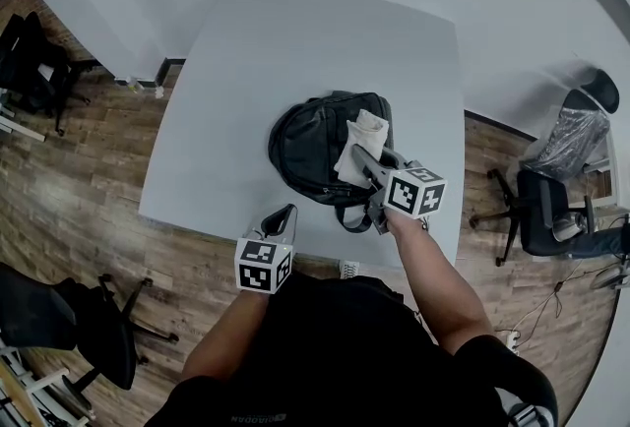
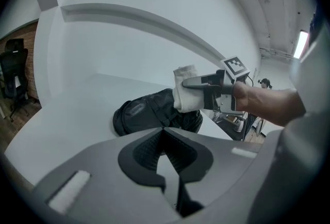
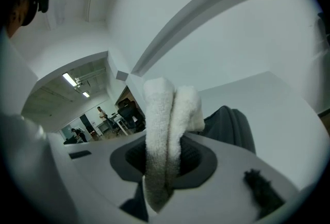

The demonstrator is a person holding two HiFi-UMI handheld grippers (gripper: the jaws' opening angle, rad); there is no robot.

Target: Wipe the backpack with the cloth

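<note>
A black backpack (image 1: 315, 145) lies on its side on the white table (image 1: 295, 41), near the front edge. My right gripper (image 1: 366, 164) is shut on a folded white cloth (image 1: 362, 142), which it holds against the backpack's right side. In the right gripper view the cloth (image 3: 164, 135) stands up between the jaws of the right gripper (image 3: 165, 153), with the backpack (image 3: 232, 127) just behind. My left gripper (image 1: 281, 218) hangs at the table's front edge, apart from the bag, shut with nothing in it. From the left gripper (image 2: 164, 132) I see the backpack (image 2: 144, 114) and the cloth (image 2: 184, 91).
Office chairs stand on the wooden floor: one at the right (image 1: 551, 209), one at the far left (image 1: 30, 56), one at the lower left (image 1: 79, 327). White walls close the room behind the table. A bare table top stretches beyond and left of the bag.
</note>
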